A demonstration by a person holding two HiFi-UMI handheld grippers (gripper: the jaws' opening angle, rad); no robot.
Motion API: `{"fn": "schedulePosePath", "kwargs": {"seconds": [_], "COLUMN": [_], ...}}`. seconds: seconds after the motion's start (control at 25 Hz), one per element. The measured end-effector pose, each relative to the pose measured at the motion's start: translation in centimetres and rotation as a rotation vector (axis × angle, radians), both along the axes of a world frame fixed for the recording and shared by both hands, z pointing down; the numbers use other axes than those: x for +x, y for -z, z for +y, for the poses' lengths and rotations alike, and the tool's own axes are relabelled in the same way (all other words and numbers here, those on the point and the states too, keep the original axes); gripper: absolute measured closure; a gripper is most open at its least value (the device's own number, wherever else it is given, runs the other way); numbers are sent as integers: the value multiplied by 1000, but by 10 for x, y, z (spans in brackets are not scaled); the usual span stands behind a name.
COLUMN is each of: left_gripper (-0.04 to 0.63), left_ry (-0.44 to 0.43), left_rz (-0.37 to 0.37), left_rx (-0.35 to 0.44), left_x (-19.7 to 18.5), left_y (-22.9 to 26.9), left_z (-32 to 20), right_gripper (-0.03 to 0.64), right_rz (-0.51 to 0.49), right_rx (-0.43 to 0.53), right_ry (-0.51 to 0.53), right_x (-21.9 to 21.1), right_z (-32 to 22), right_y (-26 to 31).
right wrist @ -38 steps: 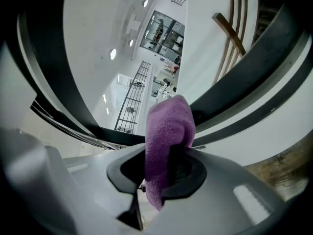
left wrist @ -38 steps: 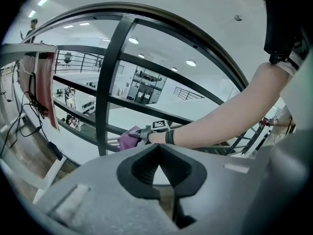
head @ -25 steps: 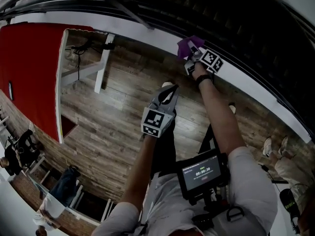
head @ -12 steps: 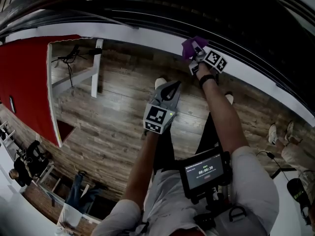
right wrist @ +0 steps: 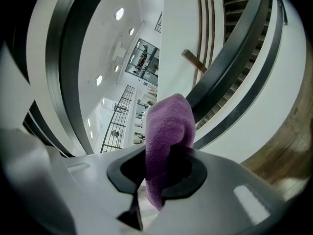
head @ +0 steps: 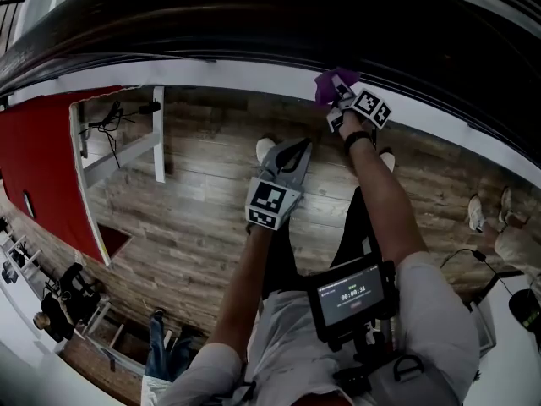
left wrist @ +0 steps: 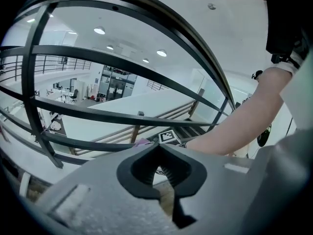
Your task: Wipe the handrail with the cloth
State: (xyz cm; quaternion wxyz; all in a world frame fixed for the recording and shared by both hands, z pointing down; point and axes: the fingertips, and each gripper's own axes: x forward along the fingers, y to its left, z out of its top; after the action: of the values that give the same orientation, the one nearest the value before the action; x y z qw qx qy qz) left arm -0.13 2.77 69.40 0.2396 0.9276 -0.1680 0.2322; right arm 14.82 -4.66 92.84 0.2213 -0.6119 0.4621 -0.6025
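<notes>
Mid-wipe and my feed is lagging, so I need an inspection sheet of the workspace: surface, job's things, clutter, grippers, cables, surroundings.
Surface: dark handrail curves across the top; wood floor below.
Job's things: purple cloth up by the handrail; contact cannot be told.
Clutter: white table frame standing on the floor.
Grippers: right gripper shut on the cloth; left gripper shut, empty, lower down.
Cables: black cables by the table frame.
Surroundings: red surface at left; people on a lower level.

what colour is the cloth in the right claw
Purple. The cloth shows best in the right gripper view, clamped in the right claw.
</notes>
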Motion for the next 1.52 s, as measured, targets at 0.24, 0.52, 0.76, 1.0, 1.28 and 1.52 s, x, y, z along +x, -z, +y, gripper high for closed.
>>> {"fn": "schedulePosePath", "kwargs": {"seconds": [0.24,0.52,0.76,1.0,1.28,1.52], "left_gripper": [597,597,597,597,597,597], "left_ry": [-63,-124,-186,-235,-307,-370], "left_rz": [-9,-11,-11,-14,-5,3], "left_rx": [-1,-2,-1,1,0,-17], "left_x": [27,71,111,145,201,249], "left_y": [-3,-5,-5,-6,-9,-16], "left_z": [19,50,78,96,130,168], "right_gripper": [554,554,552,554,552,552], "right_rz": [-7,-1,-17,-17,2,27], "right_rx": [-3,2,16,16,26,7], "right_ry": [-52,-95,-131,-204,-290,-388], "right_x": [39,101,143,191,280,345], "right_z": [29,67,99,135,185,243], "right_y": [-3,-4,0,0,8,7]}}
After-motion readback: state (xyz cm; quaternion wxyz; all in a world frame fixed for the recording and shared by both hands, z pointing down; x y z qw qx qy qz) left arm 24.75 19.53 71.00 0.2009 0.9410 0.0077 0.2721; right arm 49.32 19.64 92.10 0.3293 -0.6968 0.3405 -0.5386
